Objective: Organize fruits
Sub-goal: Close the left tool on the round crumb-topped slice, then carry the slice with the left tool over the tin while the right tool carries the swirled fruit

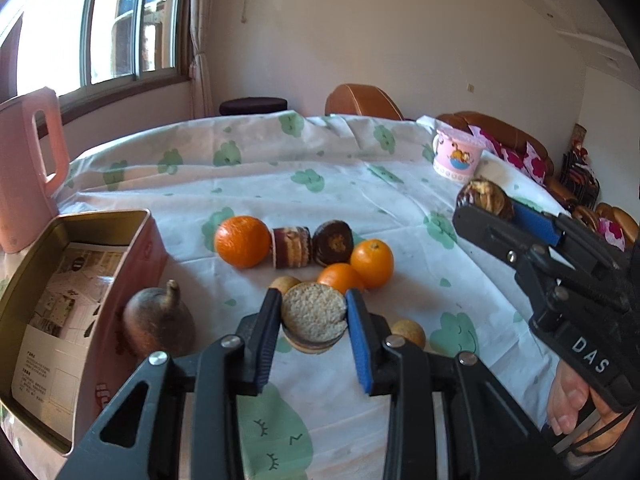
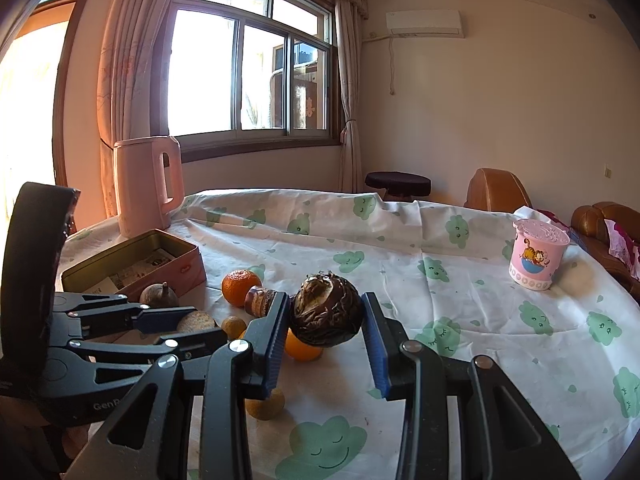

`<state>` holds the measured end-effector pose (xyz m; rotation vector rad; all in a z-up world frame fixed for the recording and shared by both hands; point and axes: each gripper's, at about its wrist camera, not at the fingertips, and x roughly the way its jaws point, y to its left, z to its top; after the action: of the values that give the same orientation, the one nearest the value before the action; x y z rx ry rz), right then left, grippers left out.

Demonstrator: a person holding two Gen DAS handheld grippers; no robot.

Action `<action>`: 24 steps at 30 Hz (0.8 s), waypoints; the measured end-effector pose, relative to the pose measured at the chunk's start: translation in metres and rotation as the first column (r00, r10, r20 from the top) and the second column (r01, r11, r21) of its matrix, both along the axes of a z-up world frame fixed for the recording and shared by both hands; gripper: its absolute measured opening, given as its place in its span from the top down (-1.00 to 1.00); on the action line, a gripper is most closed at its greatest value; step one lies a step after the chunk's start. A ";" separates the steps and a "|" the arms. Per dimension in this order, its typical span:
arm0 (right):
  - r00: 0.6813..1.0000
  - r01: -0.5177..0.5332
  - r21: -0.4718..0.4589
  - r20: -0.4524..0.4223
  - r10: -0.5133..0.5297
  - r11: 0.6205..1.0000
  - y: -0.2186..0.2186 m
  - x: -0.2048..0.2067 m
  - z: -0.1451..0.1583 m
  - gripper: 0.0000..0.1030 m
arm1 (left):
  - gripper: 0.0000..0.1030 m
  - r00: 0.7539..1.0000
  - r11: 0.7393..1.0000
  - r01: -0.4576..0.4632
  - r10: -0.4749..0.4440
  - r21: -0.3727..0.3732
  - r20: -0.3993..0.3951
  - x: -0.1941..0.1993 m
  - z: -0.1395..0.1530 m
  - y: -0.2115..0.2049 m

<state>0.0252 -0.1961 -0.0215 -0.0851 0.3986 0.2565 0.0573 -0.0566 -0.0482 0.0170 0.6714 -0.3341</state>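
My left gripper [image 1: 314,305] is shut on a round beige sandwich-like piece [image 1: 314,322] with a dark middle layer, held just above the cloth. Behind it lie three oranges [image 1: 242,241], two dark brown rolls [image 1: 292,247] and small yellowish fruits [image 1: 408,332]. A brown pear-shaped fruit [image 1: 158,320] rests against the open pink tin [image 1: 100,216]. My right gripper [image 2: 327,305] is shut on a dark brown, cracked round piece [image 2: 326,314], raised over the table. The right wrist view shows the left gripper [image 2: 188,325] at lower left with the beige piece [image 2: 196,321].
A pink kettle [image 2: 144,184] stands behind the tin, which holds a printed paper. A pink cartoon cup [image 2: 536,254] sits at the far right of the cloud-print cloth [image 2: 460,320]. Brown chairs and a dark stool stand beyond the table. A hand [image 1: 568,400] holds the right gripper's handle.
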 end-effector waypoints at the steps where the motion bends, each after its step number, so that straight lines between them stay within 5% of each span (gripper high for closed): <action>1: 1.000 -0.001 0.000 0.001 0.001 1.000 0.000 0.000 0.000 0.26 | 0.33 1.000 1.000 -0.007 0.007 -0.004 0.009 -0.001 0.001 0.001; 24: 0.998 -0.021 0.014 0.054 0.020 1.000 0.000 -0.010 0.004 0.26 | 0.33 0.974 0.993 -0.109 0.114 -0.035 0.194 -0.027 0.018 0.017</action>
<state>0.0152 -0.1962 -0.0178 -0.0814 0.3424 0.2765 0.0298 -0.0397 -0.0297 -0.0109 0.4709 -0.2288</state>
